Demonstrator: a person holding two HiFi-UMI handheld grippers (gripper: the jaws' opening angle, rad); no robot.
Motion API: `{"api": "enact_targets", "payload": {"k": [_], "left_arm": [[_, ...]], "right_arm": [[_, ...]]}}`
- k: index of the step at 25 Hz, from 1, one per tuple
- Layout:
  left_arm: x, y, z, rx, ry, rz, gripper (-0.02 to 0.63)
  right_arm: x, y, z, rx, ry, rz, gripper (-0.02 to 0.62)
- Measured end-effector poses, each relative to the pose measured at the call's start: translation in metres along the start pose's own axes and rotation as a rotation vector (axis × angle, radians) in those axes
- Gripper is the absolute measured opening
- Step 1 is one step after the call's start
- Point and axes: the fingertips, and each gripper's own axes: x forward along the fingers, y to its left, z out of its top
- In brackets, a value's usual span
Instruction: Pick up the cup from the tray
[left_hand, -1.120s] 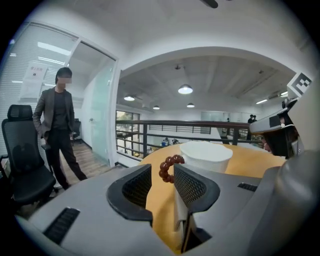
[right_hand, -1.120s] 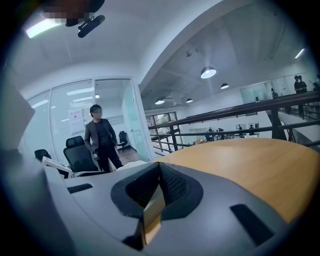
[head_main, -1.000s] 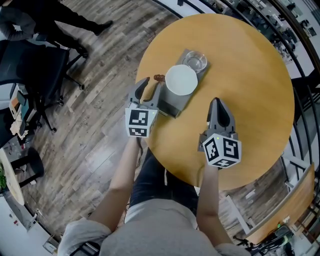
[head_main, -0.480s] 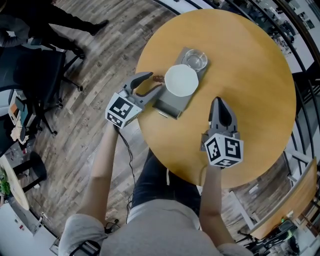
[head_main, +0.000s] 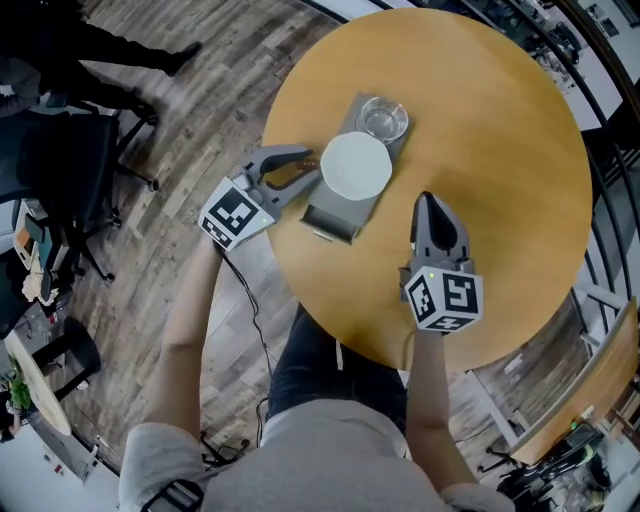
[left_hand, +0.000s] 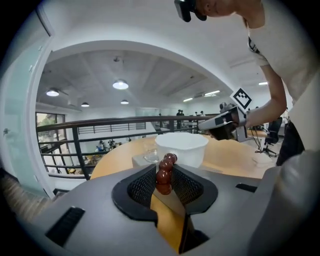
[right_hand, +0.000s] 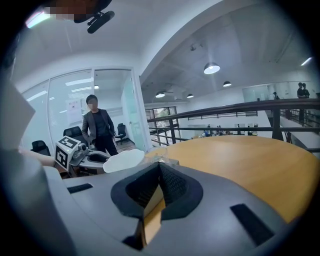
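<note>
Nearest, at the tray's 5 o'clock: right tongs (head_main: 429, 205), pressed together on nothing, parked over bare worktop (head_main: 500, 150). No shift from a second ago.

Further out, at the cup's 9 o'clock: left tongs (head_main: 312, 168). Swung there from the 7 o'clock corner of the tray (head_main: 335, 215) within the last second, rolled over onto the flat, spread wide on the way and just now closing in. Clamped, by the look of it, on the brown beaded handle (left_hand: 164, 175) jutting from the cup (head_main: 355, 165). Beads wedged between both meshed pads in the left gripper view, no gap to either side.

Meaning for the task: approach done, grip apparently made, lift not yet begun. Cup still seated on the tray, about the middle of it, base flat. Next call, as a guess: straight up, slowly. Risk with a thin handle held at one side: wide white body tipping toward 3 o'clock.

Beyond, at the cup's 1 o'clock: clear glass (head_main: 383, 120), on the tray's far end, just beside the cup's rim. Worth keeping clear of on the lift.

Count: two tongs, one tray, one cup with one handle, one clear glass, one round worktop.
</note>
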Motion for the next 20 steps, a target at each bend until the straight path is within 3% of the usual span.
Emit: {"api": "enact_targets", "payload": {"k": [9, 15, 20], "left_arm": [[0.002, -0.005, 0.0, 0.073, 0.031, -0.072, 0.083], [-0.001, -0.02, 0.0, 0.047, 0.042, -0.089, 0.074], [-0.003, -0.029, 0.001, 0.007, 0.0, -0.027, 0.075]], "right_arm": [[0.006, 0.003, -0.012, -0.006, 0.033, 0.012, 0.006], [0.007, 0.006, -0.013, -0.011, 0.039, 0.02, 0.006], [0.006, 0.004, -0.01, -0.012, 0.031, 0.019, 0.006]]}}
